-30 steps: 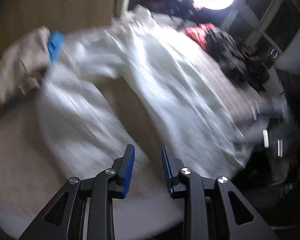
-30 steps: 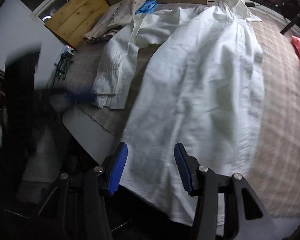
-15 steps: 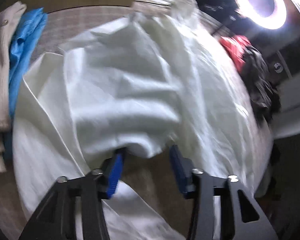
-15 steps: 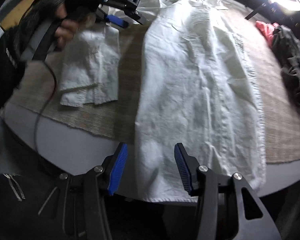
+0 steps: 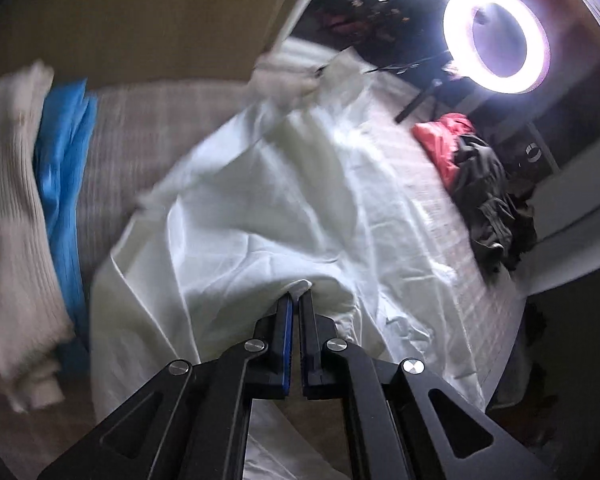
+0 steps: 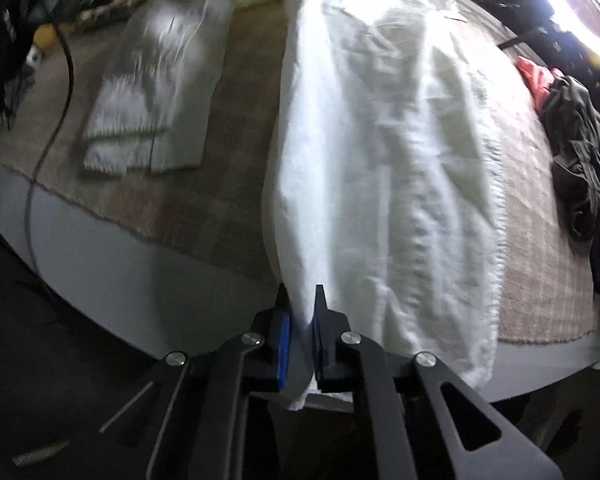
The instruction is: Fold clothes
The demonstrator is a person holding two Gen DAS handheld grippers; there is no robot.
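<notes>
Left jaws: the left gripper [image 5: 299,300] has its blue-padded jaws pressed nearly together, pinching a small fold of the long white woven garment [image 5: 284,208] at their tips.
Right jaws: the right gripper [image 6: 302,300] is closing, and its jaws clamp the near hem corner of the same white garment [image 6: 384,152], with cloth running down between the pads and out below them.
Garment, near end: in the right wrist view the hem hangs over the near edge of the table, its left side gathered into the jaws.
Garment, body: it lies lengthwise away from the right gripper across the beige checked woven cloth [image 6: 204,200] that covers the pale grey table [image 6: 112,288].
Garment, far part: in the left wrist view the fabric bunches in soft folds around the pinched spot.
Sleeve: a white sleeve [image 6: 156,92] lies flat to the left of the body, blurred.
Left of garment: a bright blue cloth [image 5: 62,184] lies against a cream ribbed knit garment [image 5: 10,220].
Right of garment: a red cloth [image 5: 442,144] touches a crumpled dark grey garment [image 5: 488,208].
Beyond the table: a lit white ring light [image 5: 496,40].
</notes>
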